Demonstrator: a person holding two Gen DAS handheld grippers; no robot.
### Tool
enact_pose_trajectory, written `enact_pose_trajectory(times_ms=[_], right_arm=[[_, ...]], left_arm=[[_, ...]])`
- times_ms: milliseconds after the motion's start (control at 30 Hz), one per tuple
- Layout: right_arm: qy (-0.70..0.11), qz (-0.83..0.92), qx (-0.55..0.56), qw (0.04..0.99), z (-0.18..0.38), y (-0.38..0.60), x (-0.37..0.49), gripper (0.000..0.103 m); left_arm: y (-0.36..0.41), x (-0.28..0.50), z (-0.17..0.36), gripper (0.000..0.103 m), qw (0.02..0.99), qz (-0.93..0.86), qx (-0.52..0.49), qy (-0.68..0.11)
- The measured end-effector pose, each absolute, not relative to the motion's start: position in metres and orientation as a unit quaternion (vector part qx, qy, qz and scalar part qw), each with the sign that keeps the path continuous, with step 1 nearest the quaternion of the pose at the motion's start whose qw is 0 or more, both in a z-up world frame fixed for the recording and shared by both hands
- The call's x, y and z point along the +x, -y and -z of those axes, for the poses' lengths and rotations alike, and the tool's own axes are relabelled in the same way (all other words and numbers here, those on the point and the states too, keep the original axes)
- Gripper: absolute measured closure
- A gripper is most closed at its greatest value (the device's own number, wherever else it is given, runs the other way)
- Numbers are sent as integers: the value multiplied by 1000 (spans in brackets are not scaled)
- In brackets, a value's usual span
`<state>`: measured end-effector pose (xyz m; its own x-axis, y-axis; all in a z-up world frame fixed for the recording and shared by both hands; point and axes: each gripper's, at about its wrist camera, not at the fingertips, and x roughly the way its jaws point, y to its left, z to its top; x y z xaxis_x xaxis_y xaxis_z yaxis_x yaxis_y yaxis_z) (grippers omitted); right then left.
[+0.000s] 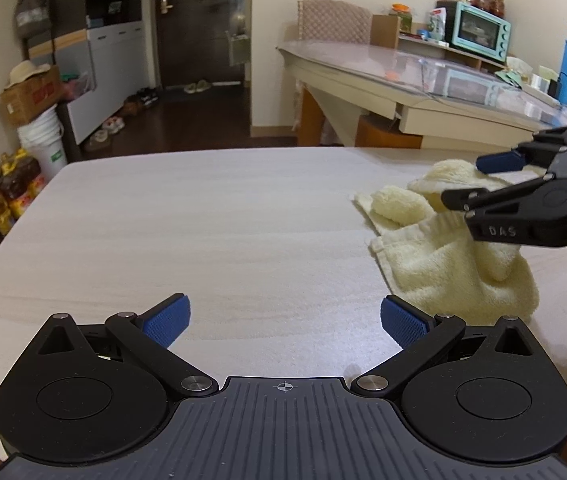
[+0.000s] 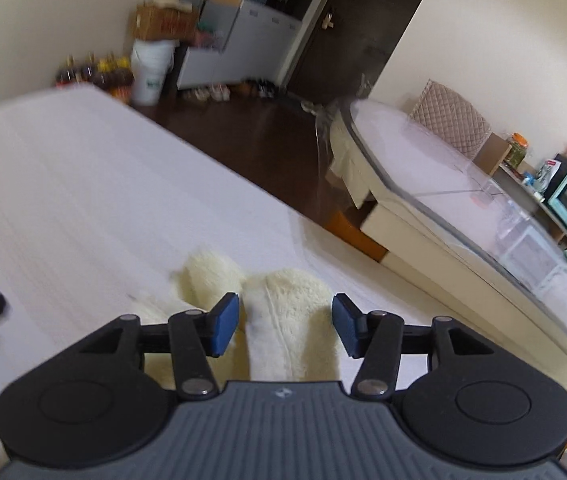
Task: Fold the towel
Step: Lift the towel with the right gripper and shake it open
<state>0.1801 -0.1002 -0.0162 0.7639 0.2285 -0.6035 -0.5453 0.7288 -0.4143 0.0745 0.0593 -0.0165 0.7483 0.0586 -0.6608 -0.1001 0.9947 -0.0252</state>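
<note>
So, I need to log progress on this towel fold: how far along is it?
Barely started. Done: nothing tidy; the towel lies crumpled on the table, with bunched humps. In hand: the right gripper is open with a towel hump between its pads, not pinched. The left gripper is open over bare table, holding nothing. Left: spreading it flat and every fold.

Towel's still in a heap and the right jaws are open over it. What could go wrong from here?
1. The towel lies bunched in overlapping lumps; the right gripper, jaws open over a raised fold, may pinch several layers instead of one edge.
2. The towel sits near the table edge; a drag could pull it off.
3. The left gripper is open over bare table, so nothing pins the cloth.
</note>
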Motion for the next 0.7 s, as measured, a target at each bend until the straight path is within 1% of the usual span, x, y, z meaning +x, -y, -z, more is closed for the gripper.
enact_pose_trajectory(times_ms=[67, 100, 267, 400, 500, 567, 700], right_arm=[[-264, -212, -286, 896, 16, 109, 181, 75], [-263, -212, -274, 900, 15, 115, 182, 89], [-275, -214, -180, 920, -4, 155, 190, 92], [-287, -214, -108, 927, -10, 189, 192, 93], [-293, -209, -35, 932, -12, 227, 187, 94], [-300, -200, -4, 933, -11, 248, 187, 94], [-315, -179, 16, 932, 0, 276, 182, 94]], left_arm=[[-59, 76, 18, 0, 934, -42, -29, -354], [-59, 76, 18, 0, 934, -42, -29, -355], [-51, 81, 18, 0, 934, -30, -21, -356], [-43, 86, 15, 0, 936, -7, -8, -352], [-41, 94, 12, 0, 937, 27, -11, -349], [-40, 98, 10, 0, 936, 45, -17, -349], [-35, 115, 5, 0, 933, 106, -26, -343]])
